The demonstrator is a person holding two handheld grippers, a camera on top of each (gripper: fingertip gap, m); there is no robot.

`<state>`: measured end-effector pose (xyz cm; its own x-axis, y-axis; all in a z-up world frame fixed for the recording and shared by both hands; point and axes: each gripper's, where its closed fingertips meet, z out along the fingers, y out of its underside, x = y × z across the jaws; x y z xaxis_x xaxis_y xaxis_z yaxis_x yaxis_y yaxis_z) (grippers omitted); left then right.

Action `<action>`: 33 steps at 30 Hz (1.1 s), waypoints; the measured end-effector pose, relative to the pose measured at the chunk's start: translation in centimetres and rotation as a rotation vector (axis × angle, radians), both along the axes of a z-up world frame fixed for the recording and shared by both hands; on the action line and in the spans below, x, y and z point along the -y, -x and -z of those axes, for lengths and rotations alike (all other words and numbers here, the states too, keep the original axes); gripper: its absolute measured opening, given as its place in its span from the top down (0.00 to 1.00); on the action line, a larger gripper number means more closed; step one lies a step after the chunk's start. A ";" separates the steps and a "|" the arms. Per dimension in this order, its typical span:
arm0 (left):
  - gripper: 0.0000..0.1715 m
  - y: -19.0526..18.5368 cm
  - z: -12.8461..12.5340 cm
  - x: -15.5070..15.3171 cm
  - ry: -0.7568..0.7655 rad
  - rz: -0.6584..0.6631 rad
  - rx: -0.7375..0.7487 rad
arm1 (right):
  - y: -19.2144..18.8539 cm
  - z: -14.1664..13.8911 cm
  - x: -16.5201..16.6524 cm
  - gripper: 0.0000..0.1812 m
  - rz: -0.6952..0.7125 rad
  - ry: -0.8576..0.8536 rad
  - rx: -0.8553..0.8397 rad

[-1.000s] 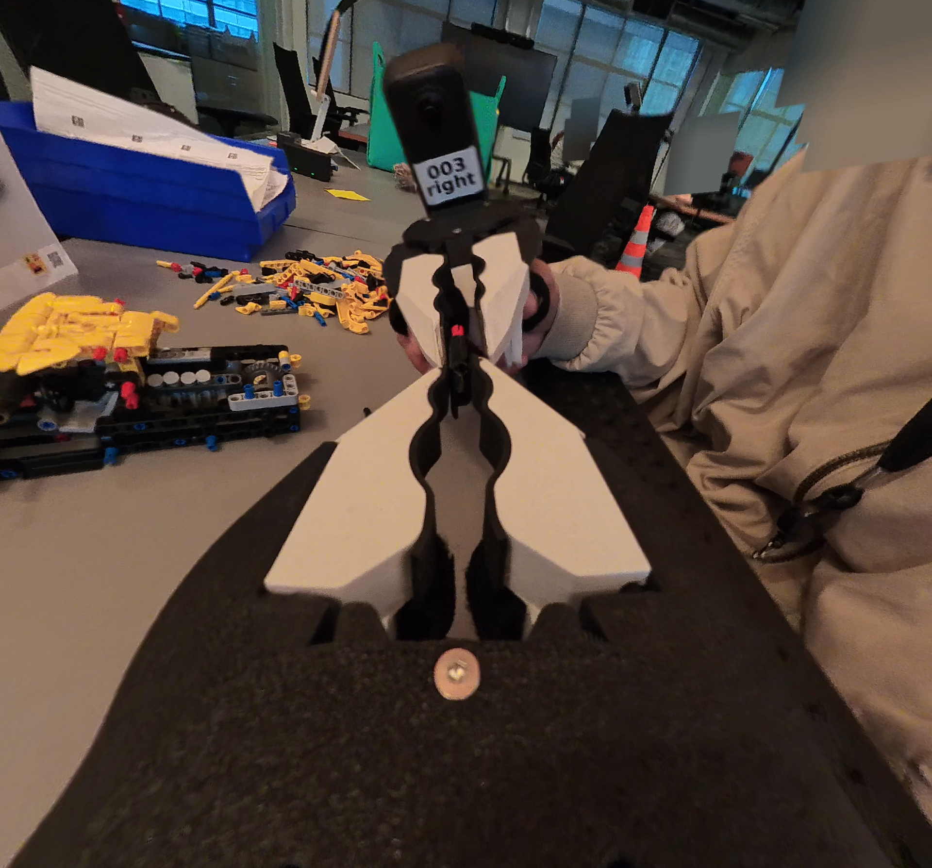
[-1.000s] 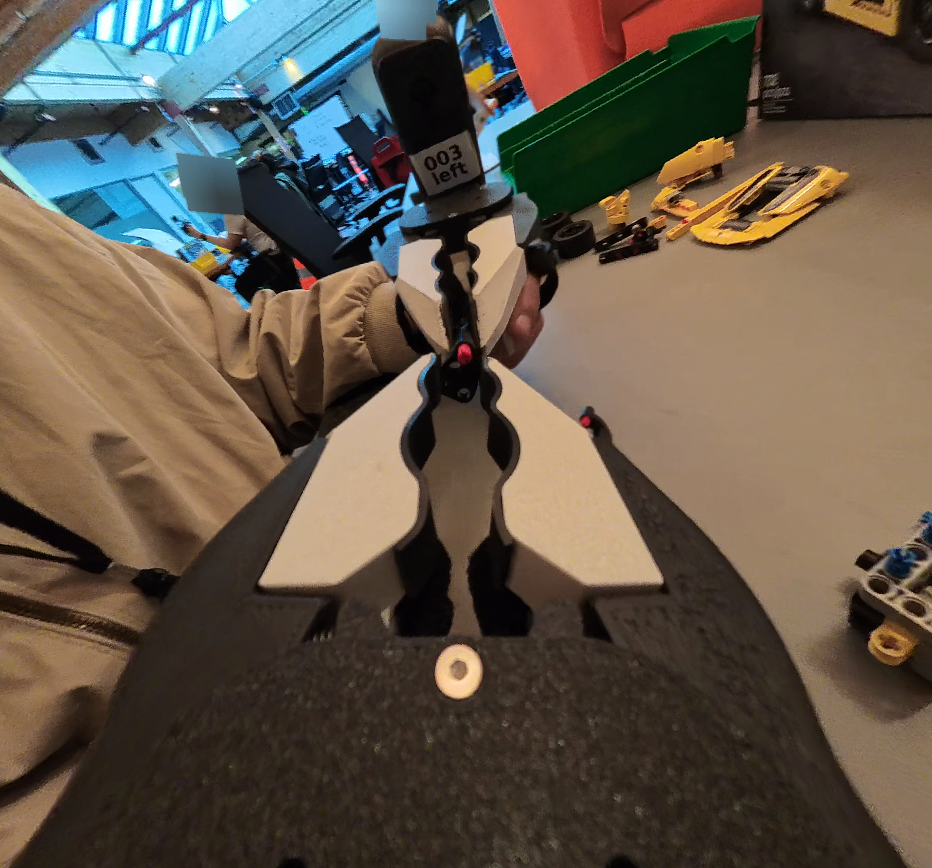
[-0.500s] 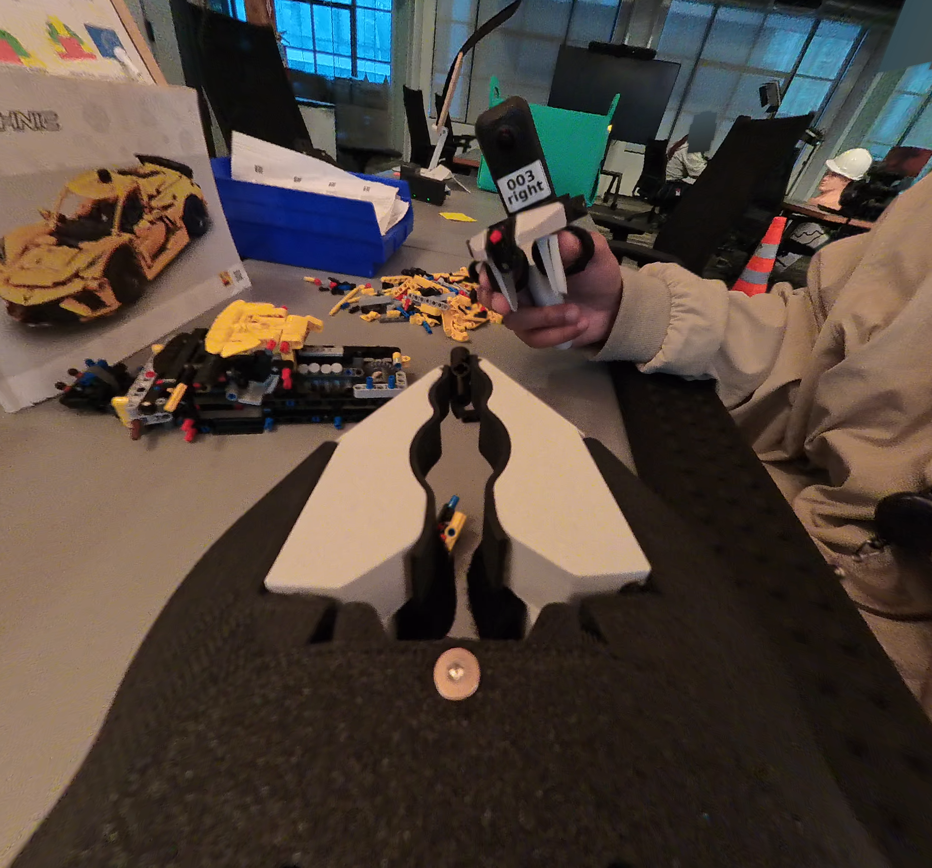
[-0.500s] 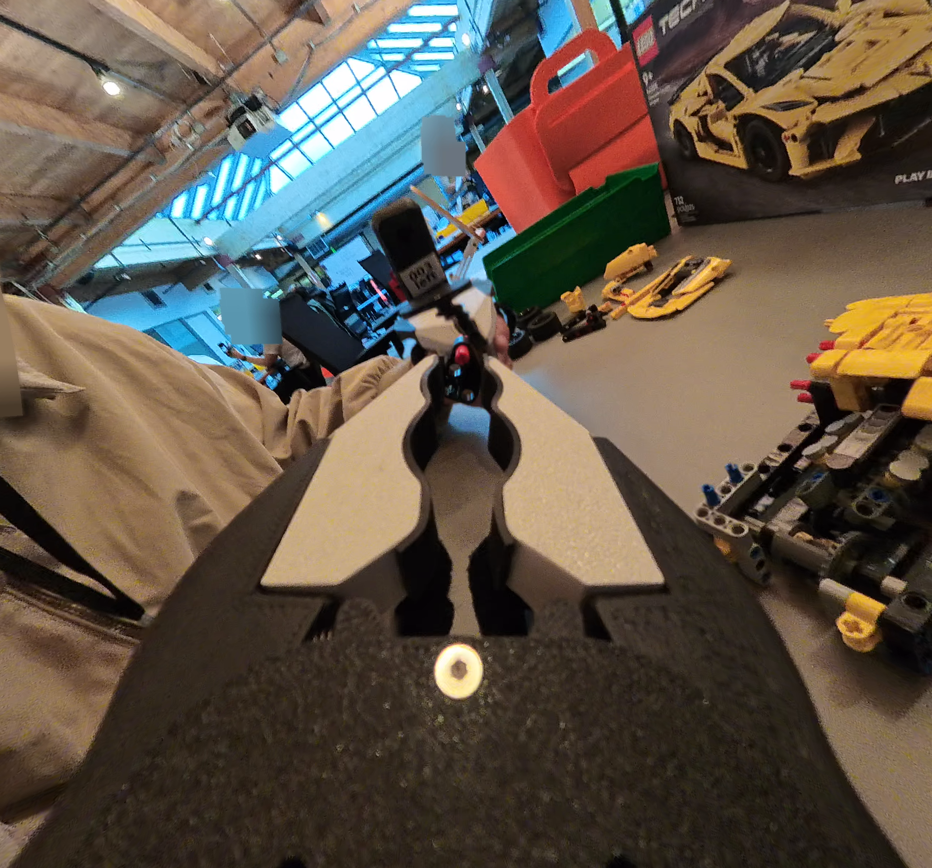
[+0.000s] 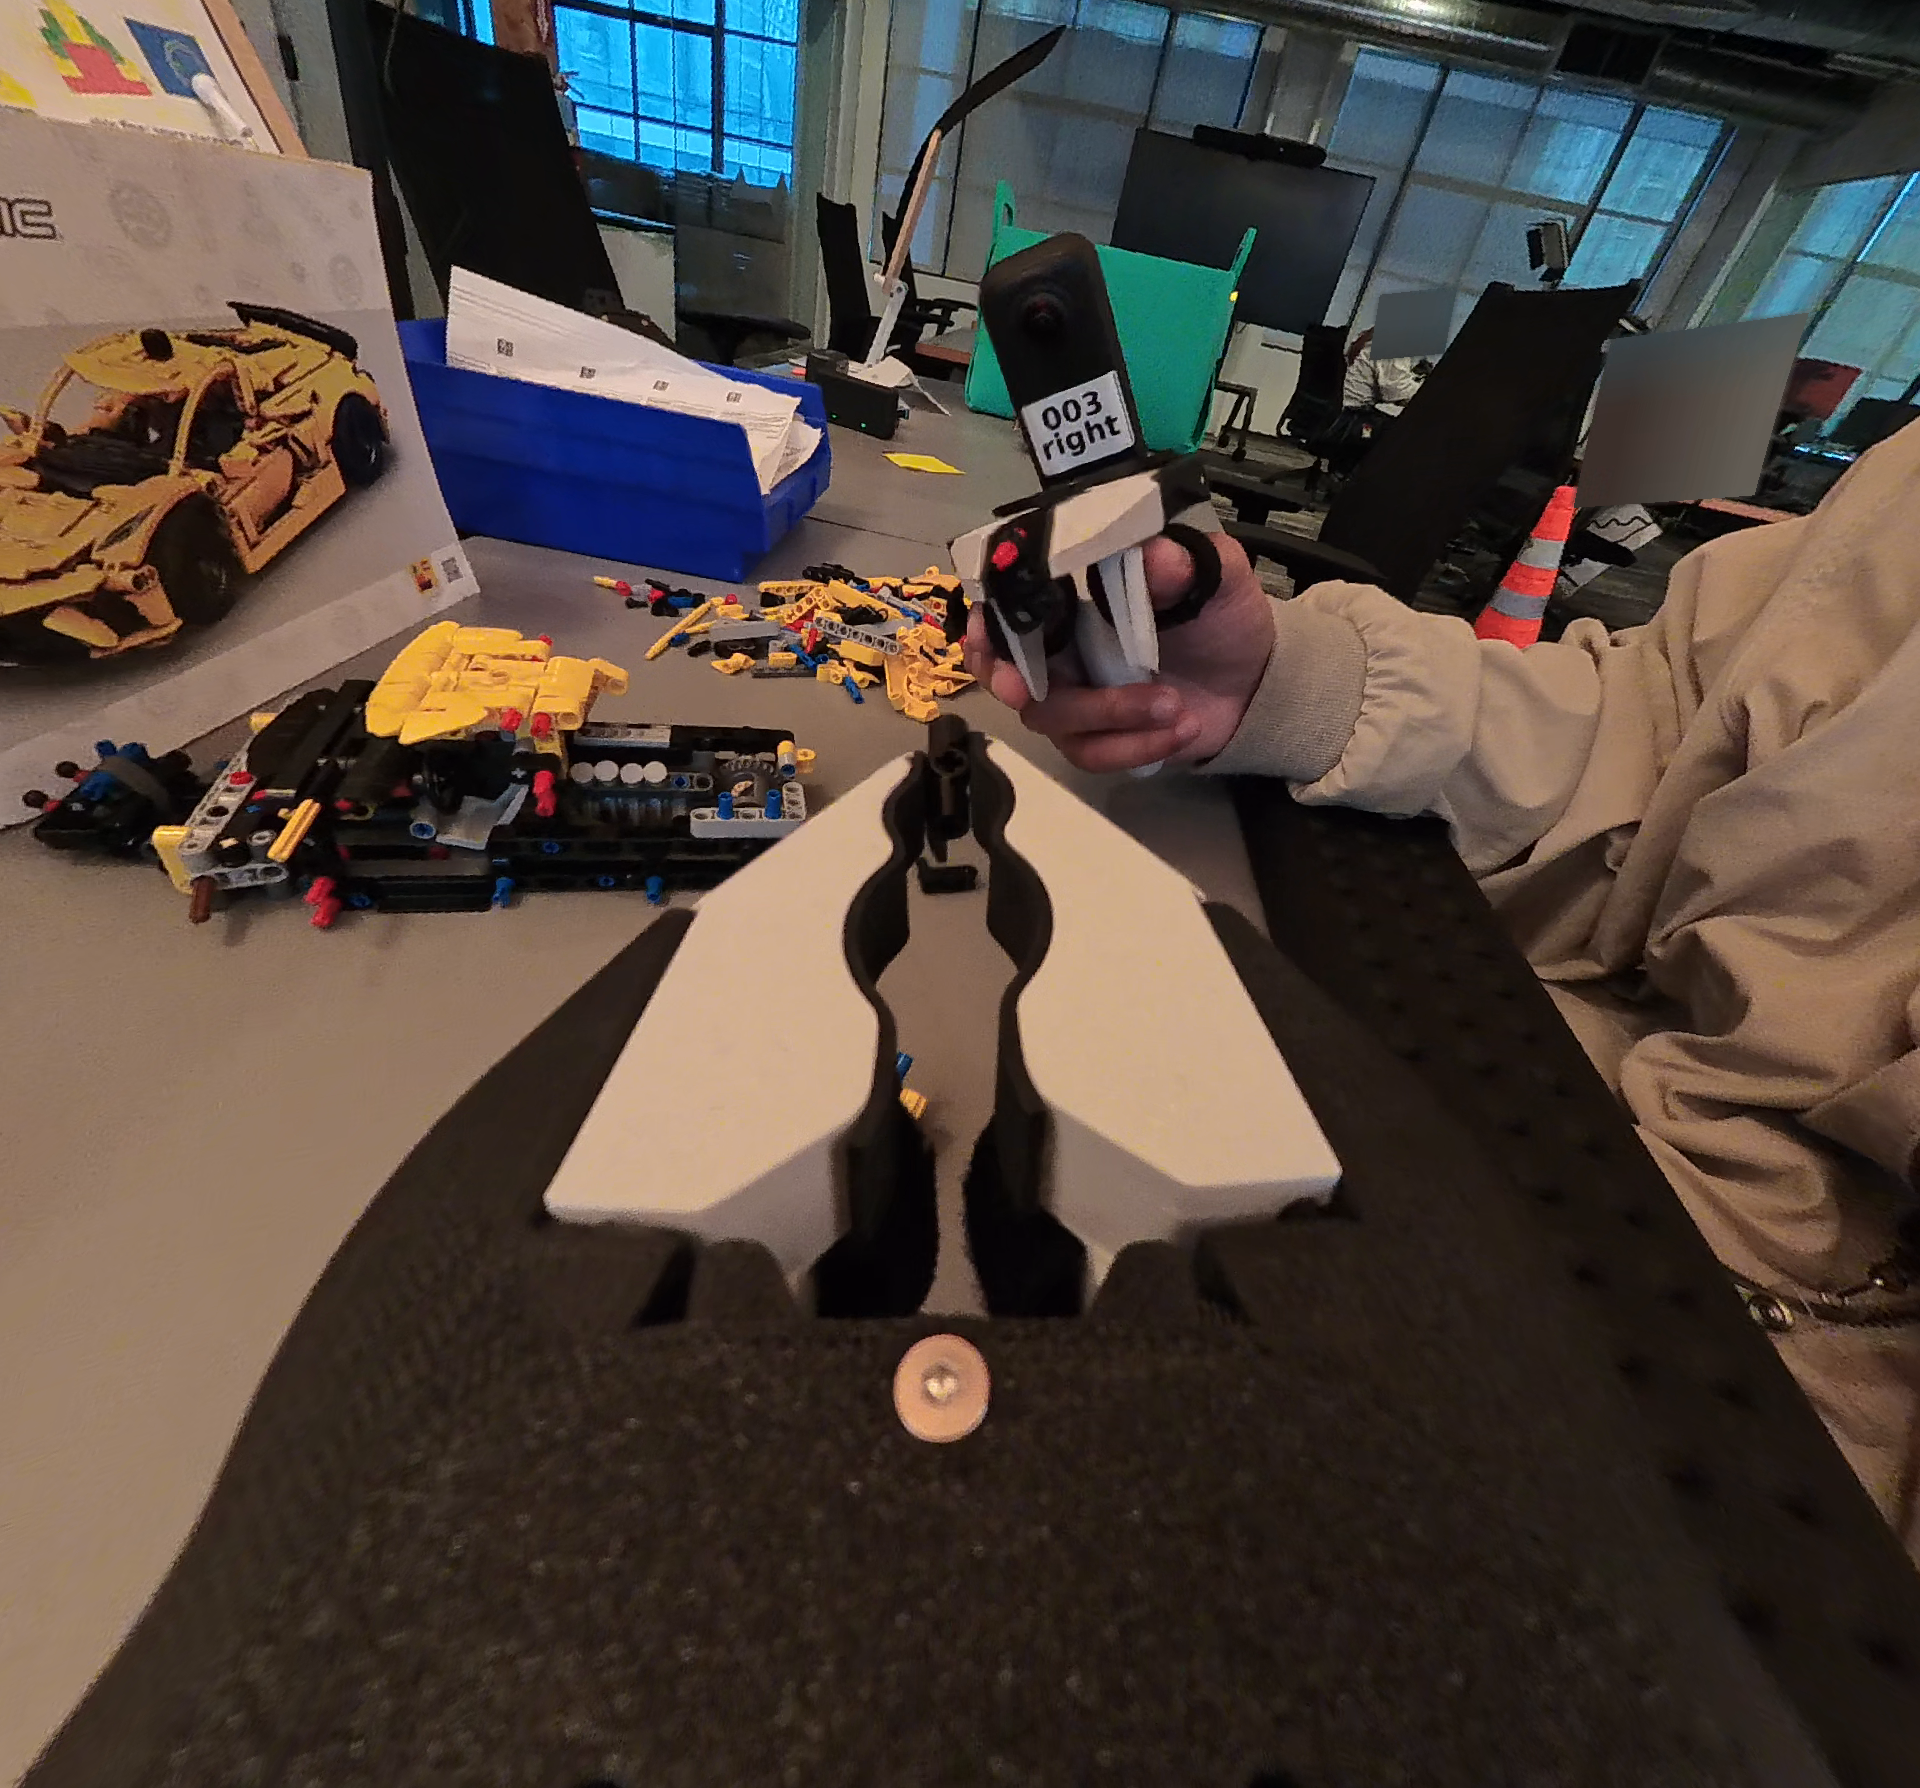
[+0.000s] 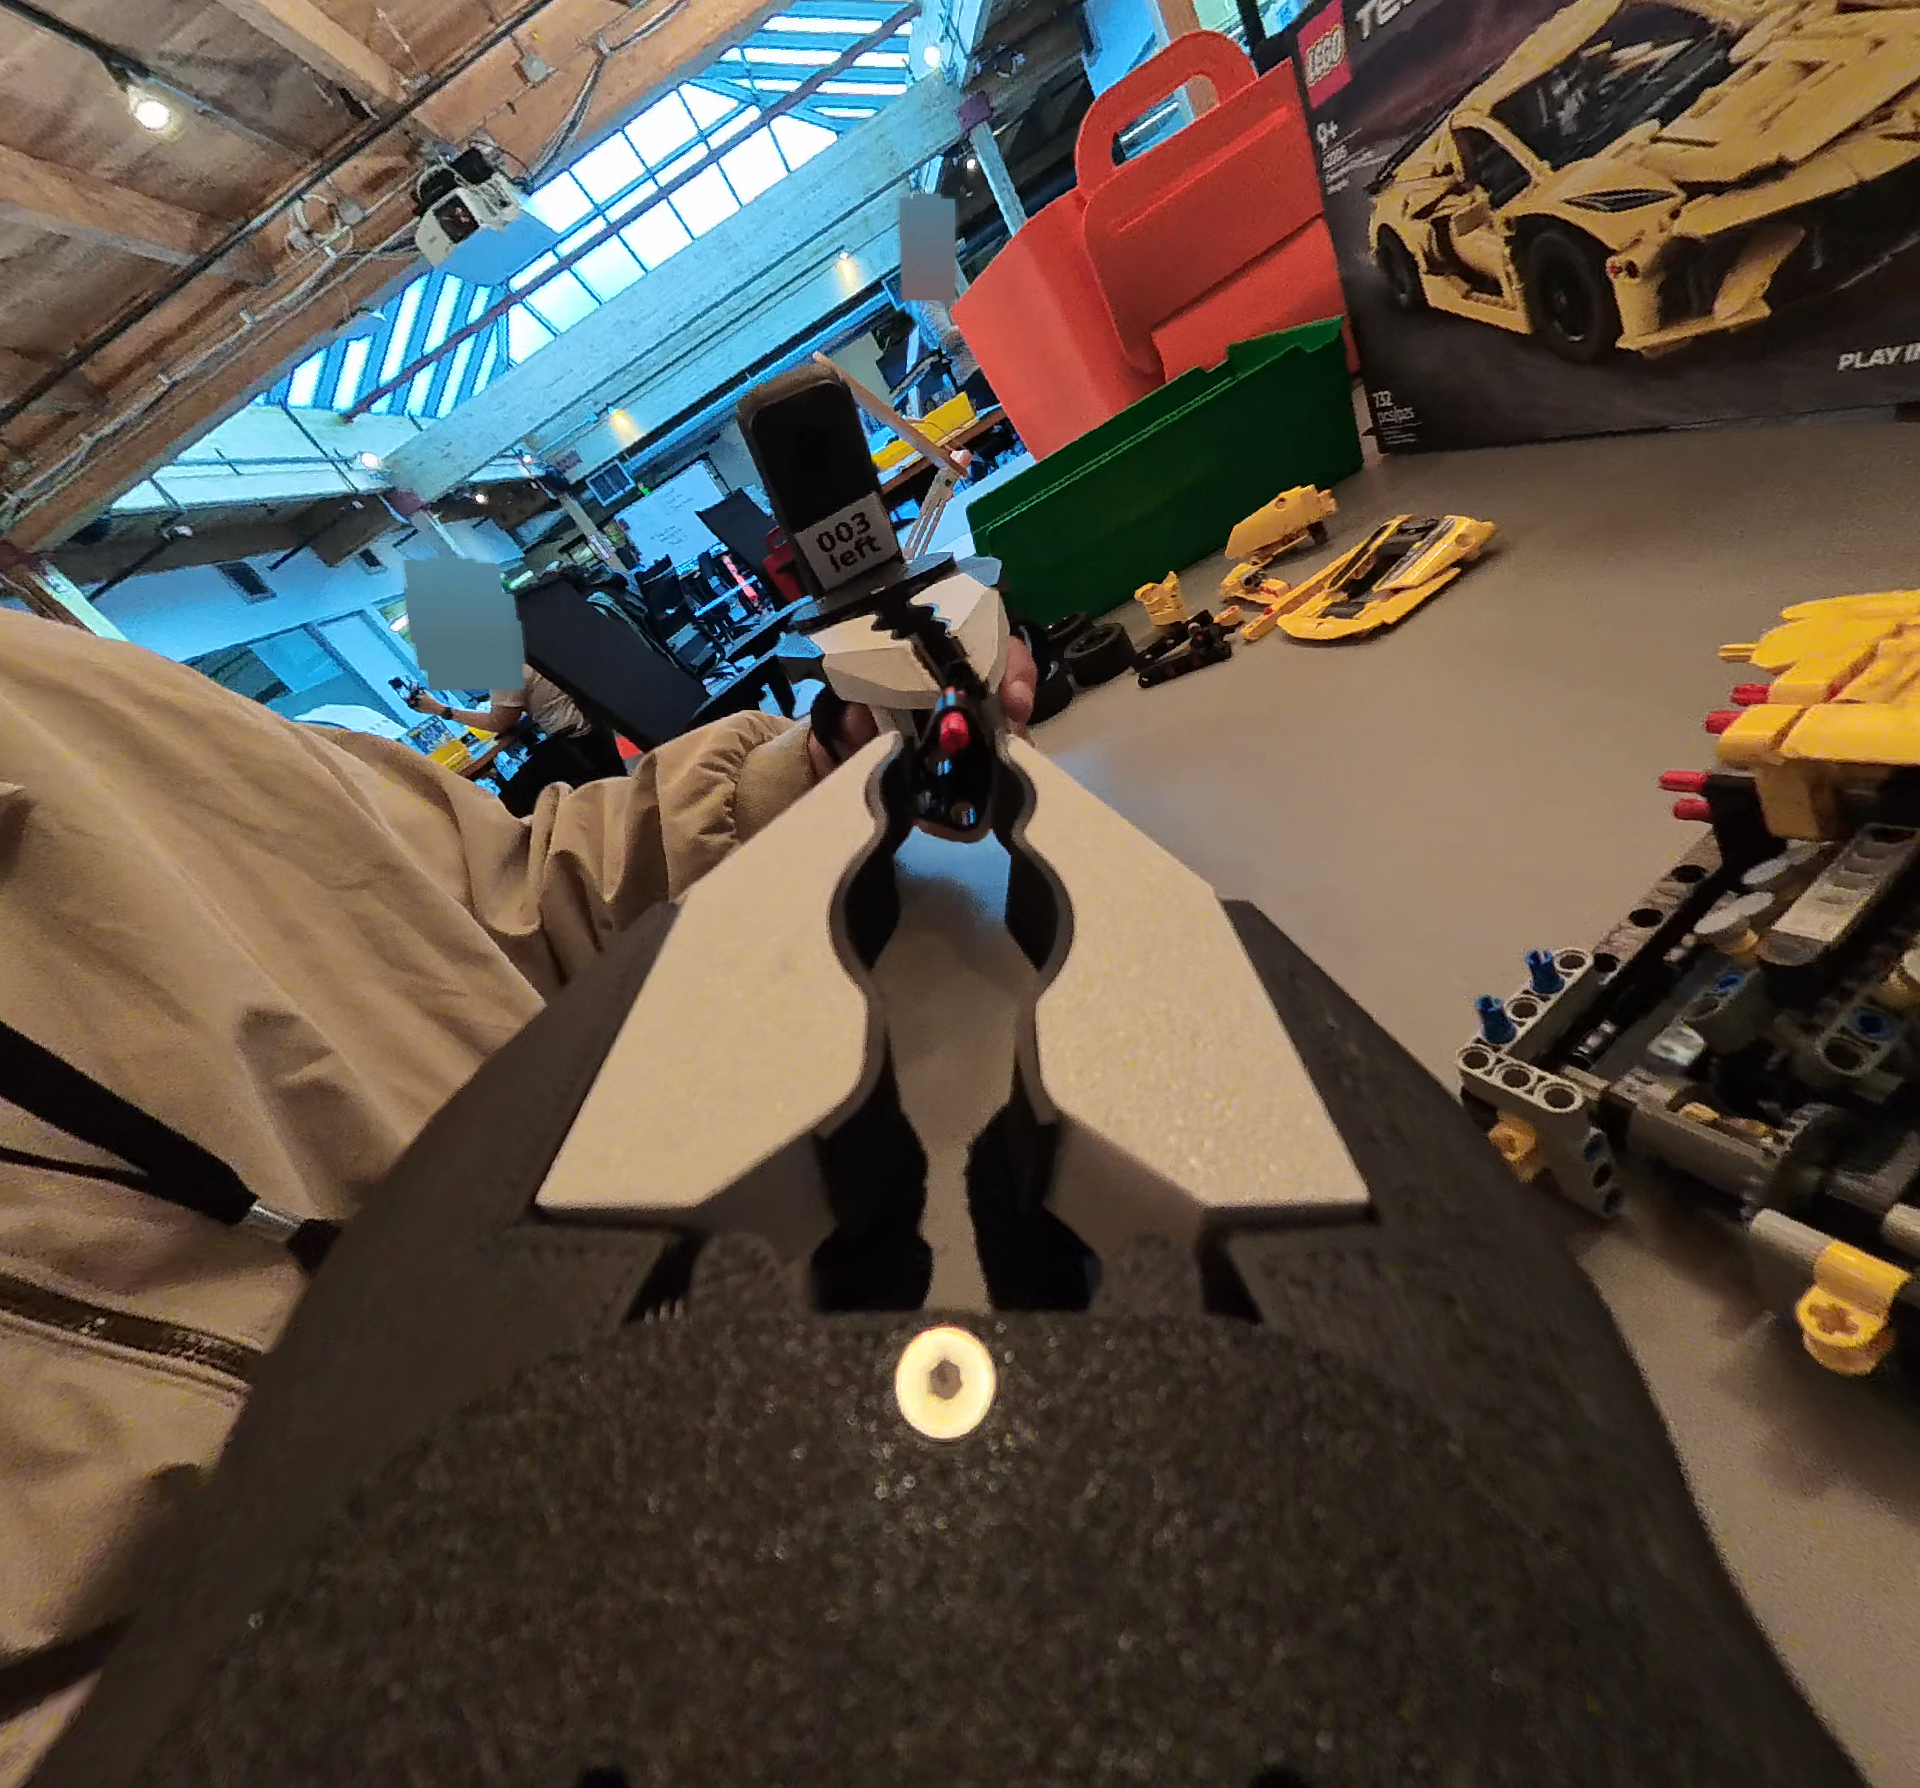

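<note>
My left gripper (image 5: pixel 948 751) is shut on a small black connector piece (image 5: pixel 945 788) and holds it above the grey table (image 5: pixel 260 1063). My right gripper (image 6: pixel 951 772) is shut on a black piece with a red pin (image 6: pixel 951 730). In the left wrist view the right gripper (image 5: pixel 1023 575) is held in a hand just beyond my left tips, turned sideways. In the right wrist view the left gripper (image 6: pixel 940 668) faces me close behind the held piece. The two grippers are apart.
A half-built black chassis with yellow panels (image 5: pixel 436 782) (image 6: pixel 1714 1011) lies on the table. Loose pieces (image 5: pixel 831 637), a blue bin (image 5: pixel 613 471), a green bin (image 6: pixel 1164 481), yellow body panels (image 6: pixel 1361 575) and a car-picture box (image 6: pixel 1621 180) stand around. A beige sleeve (image 5: pixel 1558 751) is at the right. The grippers' ends are close to 7 centimeters from one another.
The grippers were tip to tip a second ago and have drawn apart. The right gripper carried the red-pin piece away and turned sideways. The left keeps a black piece.
</note>
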<state>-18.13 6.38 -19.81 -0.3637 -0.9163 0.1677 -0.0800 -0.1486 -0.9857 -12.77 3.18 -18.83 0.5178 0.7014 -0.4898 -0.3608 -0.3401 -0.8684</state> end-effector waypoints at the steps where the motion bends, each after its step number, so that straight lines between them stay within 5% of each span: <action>1: 0.96 0.0 -0.1 0.1 -0.003 0.005 0.008 | 0.2 0.1 0.0 0.93 -0.001 -0.004 0.017; 9: 0.96 0.7 -2.0 1.1 0.009 0.055 0.142 | 0.9 0.4 0.0 0.93 -0.012 -0.008 0.050; 14: 0.96 3.0 -6.4 -0.7 0.455 0.211 0.281 | 0.7 0.2 0.0 0.93 -0.017 0.000 0.021; 20: 0.96 2.5 -5.7 -3.4 0.687 0.207 0.220 | 1.1 0.4 -0.1 0.93 -0.025 0.012 0.032; 23: 0.96 -0.3 -0.5 -4.5 0.501 -0.023 -0.033 | 1.2 0.5 -0.2 0.93 -0.020 0.012 0.047; 25: 0.96 -1.1 5.3 -7.1 0.119 -0.311 -0.291 | 1.1 1.0 -0.5 0.93 -0.007 0.025 0.072; 27: 0.96 -0.6 8.5 -8.8 -0.191 -0.454 -0.456 | 1.1 1.7 -0.7 0.93 0.016 0.037 0.126; 33: 0.93 -1.1 11.2 -5.5 -0.294 -0.307 -0.558 | 2.0 2.8 -0.8 0.93 0.013 0.026 0.238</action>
<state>-17.03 11.85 -31.02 -0.0129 -0.9998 -0.0168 -0.5825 0.0211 -0.8125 -14.78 3.99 -21.65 0.6295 0.6828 -0.3709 -0.1513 -0.3605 -0.9204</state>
